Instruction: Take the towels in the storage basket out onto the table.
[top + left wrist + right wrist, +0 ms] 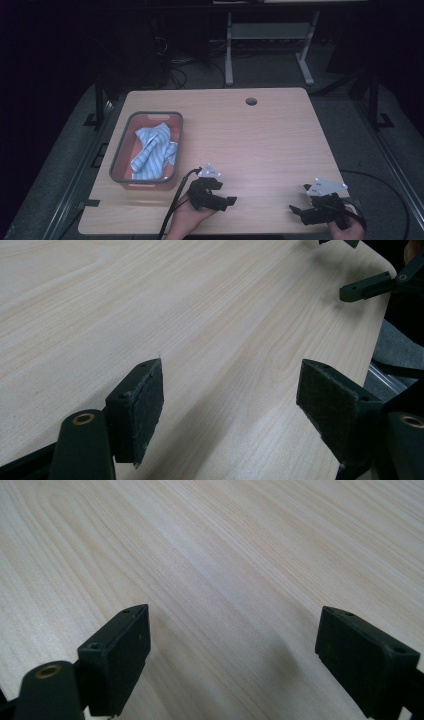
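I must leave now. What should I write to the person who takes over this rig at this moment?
Left gripper: open, nothing between the jaws, low over the table near its front edge.
Right gripper: open, nothing held, near the front right corner.
Striped cloth: lies crumpled inside the red bin at the table's left side.
Done: cloth sits in the bin.
Left: probably nothing with the cloth; neither gripper touches it.
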`<state>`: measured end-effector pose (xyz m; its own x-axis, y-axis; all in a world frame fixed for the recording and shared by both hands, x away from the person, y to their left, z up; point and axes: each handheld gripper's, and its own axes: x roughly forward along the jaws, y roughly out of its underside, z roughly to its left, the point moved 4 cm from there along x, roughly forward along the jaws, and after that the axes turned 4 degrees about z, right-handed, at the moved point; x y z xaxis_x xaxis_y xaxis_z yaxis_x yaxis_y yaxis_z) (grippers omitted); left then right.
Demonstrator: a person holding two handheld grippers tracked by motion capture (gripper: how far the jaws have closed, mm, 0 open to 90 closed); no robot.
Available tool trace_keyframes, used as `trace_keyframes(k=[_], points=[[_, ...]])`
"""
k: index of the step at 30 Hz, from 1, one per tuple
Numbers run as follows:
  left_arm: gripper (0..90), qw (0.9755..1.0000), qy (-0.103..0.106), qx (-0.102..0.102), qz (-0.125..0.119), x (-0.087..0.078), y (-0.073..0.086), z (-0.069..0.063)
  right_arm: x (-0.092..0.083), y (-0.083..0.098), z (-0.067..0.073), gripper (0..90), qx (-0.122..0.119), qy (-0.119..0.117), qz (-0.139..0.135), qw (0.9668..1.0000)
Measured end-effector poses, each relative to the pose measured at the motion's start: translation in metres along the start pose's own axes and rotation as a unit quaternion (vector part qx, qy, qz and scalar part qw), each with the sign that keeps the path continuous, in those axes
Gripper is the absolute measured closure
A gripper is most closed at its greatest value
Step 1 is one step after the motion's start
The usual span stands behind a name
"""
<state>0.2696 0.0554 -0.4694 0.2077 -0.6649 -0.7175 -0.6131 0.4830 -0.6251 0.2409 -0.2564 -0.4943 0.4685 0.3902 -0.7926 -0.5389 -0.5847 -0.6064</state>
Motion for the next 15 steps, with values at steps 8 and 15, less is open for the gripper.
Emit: trace_keyframes(k=[8,15], points=[[26.9,1.0,-0.001,-0.004,0.007,0.0033,-0.0005,0.0029,0.0008,-0.0006,-0.0001,13.8,-0.003,-0.002,-0.003,1.0],[26.8,0.9999,-0.001,-0.012,0.0,0.0021,-0.0032,0.0044,-0.0001,0.0001,-0.0001,13.8,0.004,-0.002,-0.003,1.0]])
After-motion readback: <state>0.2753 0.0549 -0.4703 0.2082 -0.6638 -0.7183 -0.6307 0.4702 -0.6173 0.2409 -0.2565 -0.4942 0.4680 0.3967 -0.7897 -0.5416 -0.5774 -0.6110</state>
